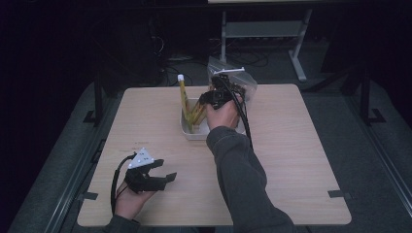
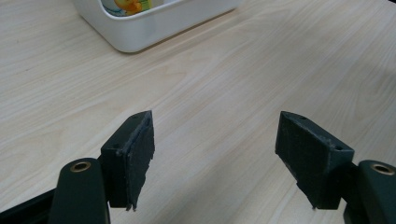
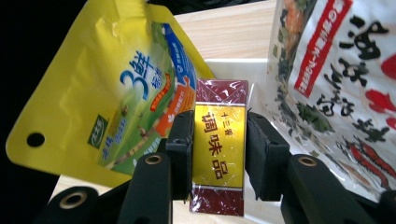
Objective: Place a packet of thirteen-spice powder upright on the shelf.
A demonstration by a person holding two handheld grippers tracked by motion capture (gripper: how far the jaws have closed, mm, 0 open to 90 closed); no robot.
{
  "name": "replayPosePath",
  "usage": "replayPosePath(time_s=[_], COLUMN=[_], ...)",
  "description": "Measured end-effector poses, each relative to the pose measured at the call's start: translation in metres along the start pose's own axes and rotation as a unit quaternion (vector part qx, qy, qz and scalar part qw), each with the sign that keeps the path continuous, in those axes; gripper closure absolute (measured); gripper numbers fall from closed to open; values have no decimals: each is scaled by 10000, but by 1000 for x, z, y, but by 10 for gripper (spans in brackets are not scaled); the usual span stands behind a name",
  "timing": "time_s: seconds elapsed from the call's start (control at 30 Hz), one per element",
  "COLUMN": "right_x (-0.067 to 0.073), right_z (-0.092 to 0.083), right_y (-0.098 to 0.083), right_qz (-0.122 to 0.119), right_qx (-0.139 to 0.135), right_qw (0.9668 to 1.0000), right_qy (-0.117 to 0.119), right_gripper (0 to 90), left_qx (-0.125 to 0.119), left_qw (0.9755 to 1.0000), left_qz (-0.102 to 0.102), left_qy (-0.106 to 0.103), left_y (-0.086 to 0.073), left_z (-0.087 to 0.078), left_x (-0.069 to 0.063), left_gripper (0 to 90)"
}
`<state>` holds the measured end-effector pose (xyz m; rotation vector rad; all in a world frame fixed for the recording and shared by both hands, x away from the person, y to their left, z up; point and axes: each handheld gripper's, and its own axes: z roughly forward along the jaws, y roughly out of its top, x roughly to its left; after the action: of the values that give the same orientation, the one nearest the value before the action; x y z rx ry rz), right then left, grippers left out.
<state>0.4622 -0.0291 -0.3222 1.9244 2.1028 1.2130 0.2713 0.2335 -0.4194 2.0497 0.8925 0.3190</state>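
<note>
The right gripper (image 3: pixel 218 154) straddles a small red-and-gold seasoning box (image 3: pixel 218 144). Box stands upright w/ long axis running along the jaws, i.e. top edge away from the camera, bottom edge toward it. Jaws sit at mid spread, one pad on each long side of the box. In the right gripper view the left pad looks to be touching the wrap; a thin gap seems to show at the right pad, so grip reads as loose or released, not a firm pinch.

Location: box is in the white bin (image 1: pixel 194 132) at table centre, between the yellow pouch (image 3: pixel 112 88) on one side and the clear printed bag (image 3: pixel 336 88) on the other. In the high view the pouch (image 1: pixel 183 99) stands tall in the bin, and the right gripper (image 1: pixel 217 97) enters from above, beside it.

Key relation: box axis is parallel to the jaws and lies dead ahead of the right gripper. Judgement: any next move, lift or withdraw, should go straight along that axis; sideways drift would likely nudge pouch or bag.

The left gripper (image 2: pixel 215 154) is well apart from the bin, near the table's front-left edge, jaws spread wide, nothing between them, bare wood table (image 2: pixel 233 70) below. The right hand is far nearer to the box.
</note>
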Motion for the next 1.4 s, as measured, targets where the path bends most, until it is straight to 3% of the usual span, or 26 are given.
replayPosePath(time_s=[0.6, 1.17, 1.4], right_x=[3, 5, 11], right_z=[-3, 16, 24], right_y=[-16, -14, -9], right_qz=[38, 141, 23], right_qx=[142, 209, 250], right_qw=[9992, 9988, 9991], right_qy=[378, 414, 337], right_gripper=[586, 553, 541], left_qx=[-30, -24, -33], left_qw=[10000, 10000, 10000], left_qz=[-27, -45, -34], left_qy=[-20, -21, -19], left_y=[0, -1, -1], left_z=[-1, -1, -2], left_x=[-1, 0, 2], left_gripper=[287, 291, 292])
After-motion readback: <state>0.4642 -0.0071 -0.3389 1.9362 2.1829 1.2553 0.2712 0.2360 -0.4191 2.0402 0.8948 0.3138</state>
